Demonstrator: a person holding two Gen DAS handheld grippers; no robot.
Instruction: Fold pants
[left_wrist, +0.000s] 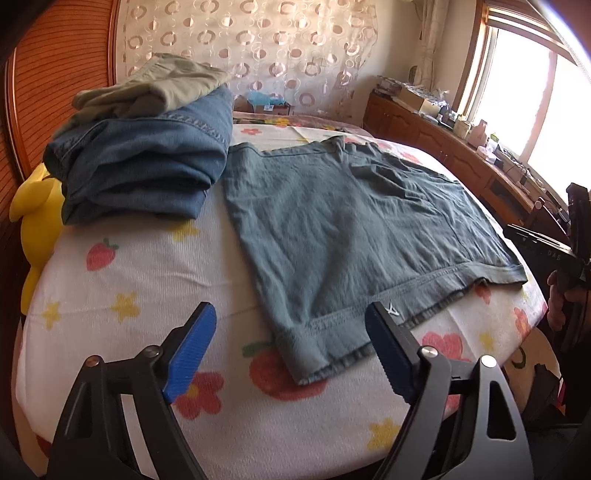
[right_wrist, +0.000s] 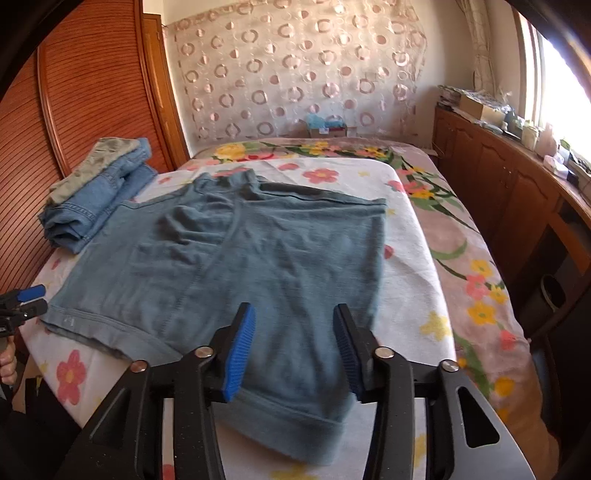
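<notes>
A pair of grey-blue shorts (left_wrist: 347, 229) lies flat on the flowered bed sheet (left_wrist: 140, 280), waistband far, leg hems near. It also shows in the right wrist view (right_wrist: 258, 258). My left gripper (left_wrist: 291, 332) is open and empty, just above the near hem of the left leg. My right gripper (right_wrist: 293, 336) is open and empty, hovering over the right leg near its hem. The left gripper shows at the left edge of the right wrist view (right_wrist: 31, 299); the right gripper shows at the right edge of the left wrist view (left_wrist: 569, 251).
A stack of folded clothes, blue jeans (left_wrist: 147, 166) under a khaki garment (left_wrist: 155, 85), sits at the far left of the bed. A yellow plush toy (left_wrist: 37, 229) lies beside it. A wooden cabinet (right_wrist: 517, 192) with clutter runs along the right under the window.
</notes>
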